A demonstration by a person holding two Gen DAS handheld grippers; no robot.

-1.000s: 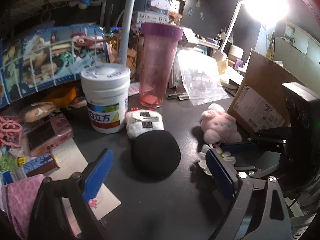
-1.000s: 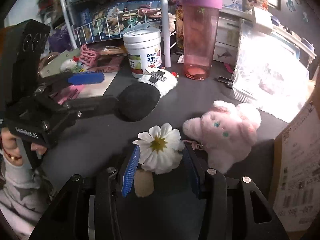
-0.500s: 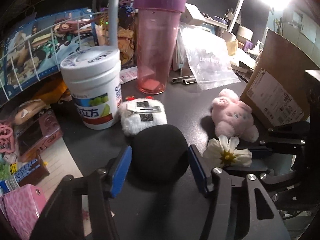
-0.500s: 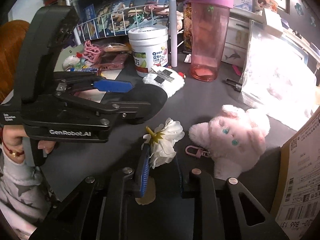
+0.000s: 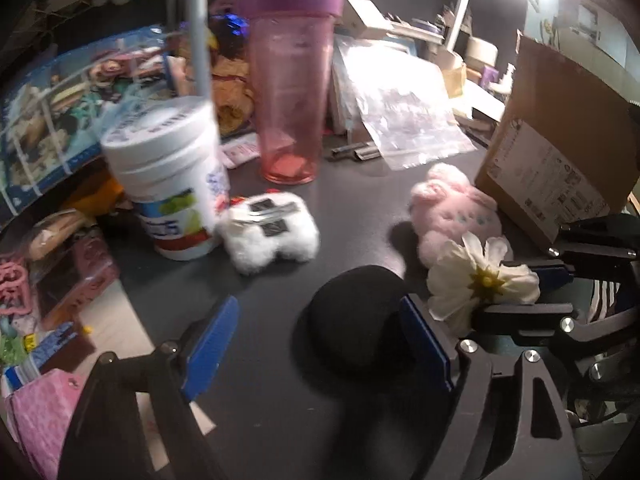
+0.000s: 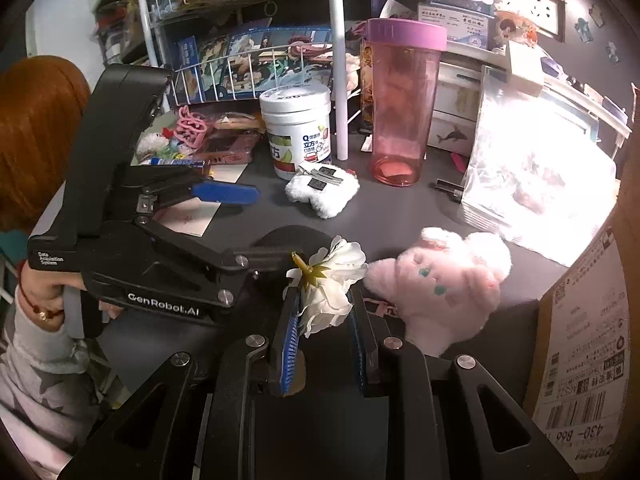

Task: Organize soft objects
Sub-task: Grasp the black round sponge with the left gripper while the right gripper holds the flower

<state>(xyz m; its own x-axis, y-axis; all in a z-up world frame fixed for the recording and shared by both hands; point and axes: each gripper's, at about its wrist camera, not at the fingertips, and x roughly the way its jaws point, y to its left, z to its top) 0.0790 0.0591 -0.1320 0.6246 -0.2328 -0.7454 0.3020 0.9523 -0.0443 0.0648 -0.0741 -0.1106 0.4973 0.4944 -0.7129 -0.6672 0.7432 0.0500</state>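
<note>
On the dark counter (image 5: 280, 420) the left tongs (image 5: 320, 344) stand wide open, and the black foam ball (image 5: 352, 320) lies between the two blue pads, close against the right pad (image 5: 424, 344) and well apart from the left one. To do this step well, I think the person should first move the tongs a little to their right, so that the ball sits in the middle, and then close slowly, because a soft round thing squeezed from one side may roll or pop out. The white fluffy pouch (image 5: 272, 236) with its hair clips lies further back, near the white jar (image 5: 168, 184), and it should not be pushed. The right tongs (image 6: 324, 344) are closed on the white artificial flower (image 6: 332, 292) and hold it up just beside the pink plush toy (image 6: 448, 284); the grip should stay light, so the petals are not crushed. The left wrist view shows the gap on each side of the ball, which the right wrist view hides behind the body of the left tongs. The right wrist view alone shows the green calyx of the flower, the keyring clasp of the plush, and the wire rack (image 6: 248, 80) behind.
</note>
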